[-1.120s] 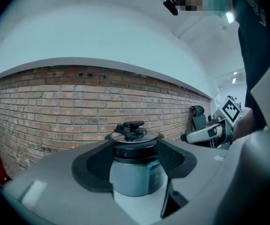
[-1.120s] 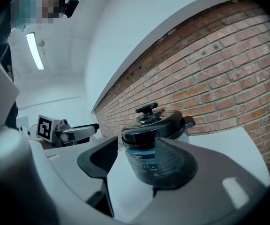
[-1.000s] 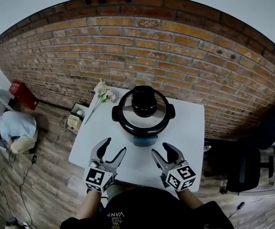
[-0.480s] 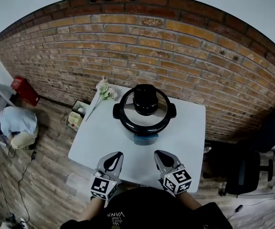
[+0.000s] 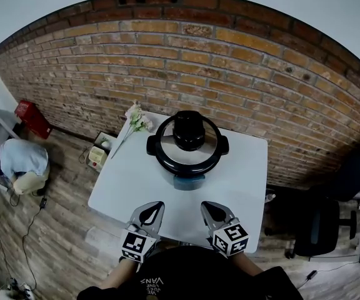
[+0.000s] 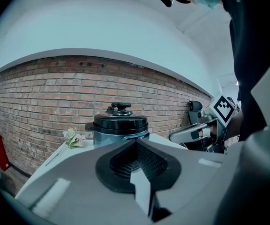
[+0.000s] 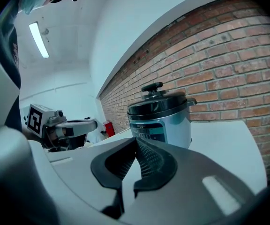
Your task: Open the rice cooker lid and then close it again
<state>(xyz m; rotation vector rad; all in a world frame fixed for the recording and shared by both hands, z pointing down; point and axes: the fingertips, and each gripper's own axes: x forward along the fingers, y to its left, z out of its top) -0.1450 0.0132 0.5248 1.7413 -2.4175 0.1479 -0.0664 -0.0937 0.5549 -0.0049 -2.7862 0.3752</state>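
Rice cooker (image 5: 188, 181) set mid-table (image 5: 120, 180), lid (image 5: 188, 133) down, untouched. Left gripper (image 5: 151, 209) and right gripper (image 5: 209, 207) parked at near table edge, well apart from cooker. Jaws just closed, clenched on nothing. Judged: resting pose, reach for lid not begun.

Person wears a black top (image 5: 189, 272) with white print (image 5: 152, 284). Left gripper (image 5: 153, 206) and right gripper (image 5: 205, 205): grey shells, black ribbed pads (image 6: 142, 162), black-and-white marker cube (image 5: 137, 245) each.

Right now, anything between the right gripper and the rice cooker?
No. Head view shows only bare table between the right gripper and the rice cooker.
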